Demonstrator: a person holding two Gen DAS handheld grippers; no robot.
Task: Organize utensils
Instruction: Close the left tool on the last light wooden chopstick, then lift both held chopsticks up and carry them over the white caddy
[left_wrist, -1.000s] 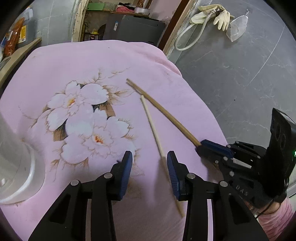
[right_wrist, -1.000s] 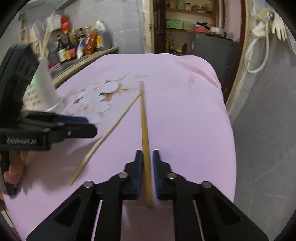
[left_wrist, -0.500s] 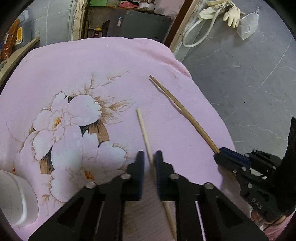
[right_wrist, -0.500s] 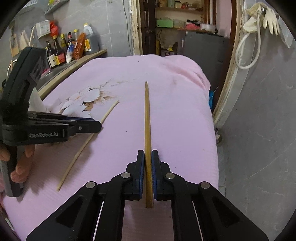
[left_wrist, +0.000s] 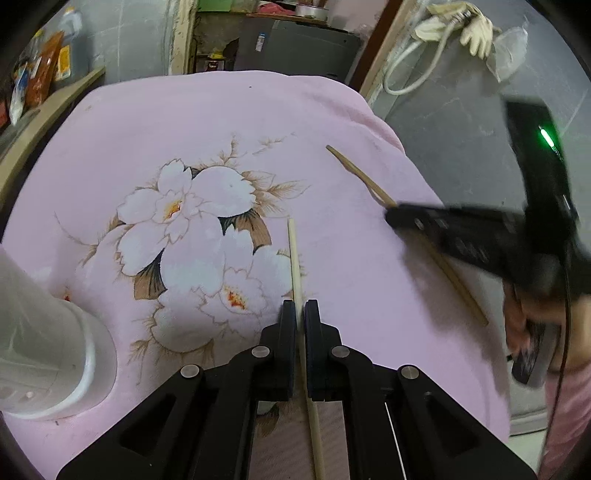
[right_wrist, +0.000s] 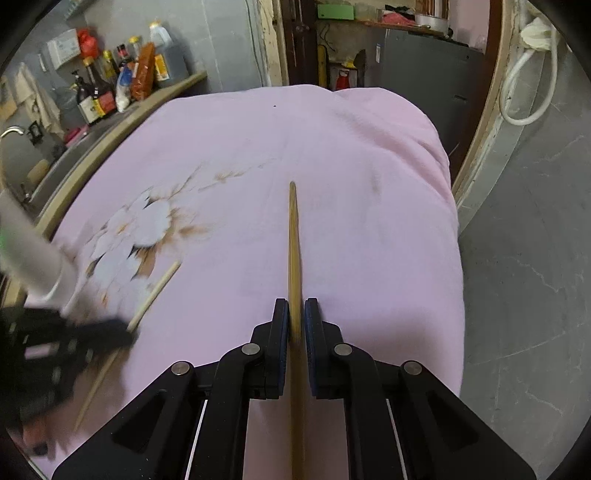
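Observation:
My left gripper (left_wrist: 299, 314) is shut on a pale chopstick (left_wrist: 294, 254) that points forward above the pink flowered cloth (left_wrist: 184, 122). My right gripper (right_wrist: 295, 314) is shut on a darker wooden chopstick (right_wrist: 293, 236) and holds it above the cloth. In the left wrist view the right gripper (left_wrist: 391, 218) is blurred at the right with the darker chopstick (left_wrist: 354, 171) through it. In the right wrist view the left gripper (right_wrist: 125, 334) is blurred at the lower left with the pale chopstick (right_wrist: 159, 290). A white holder (left_wrist: 40, 350) stands at the left.
The cloth-covered table (right_wrist: 332, 122) drops off to a grey floor (right_wrist: 535, 258) on the right. Sauce bottles (right_wrist: 110, 85) line a counter at the far left. A dark cabinet (left_wrist: 295, 48) stands behind the table.
My left gripper closed on the pale chopstick and raised it off the cloth. My right gripper lifted its chopstick and moved up and inward.

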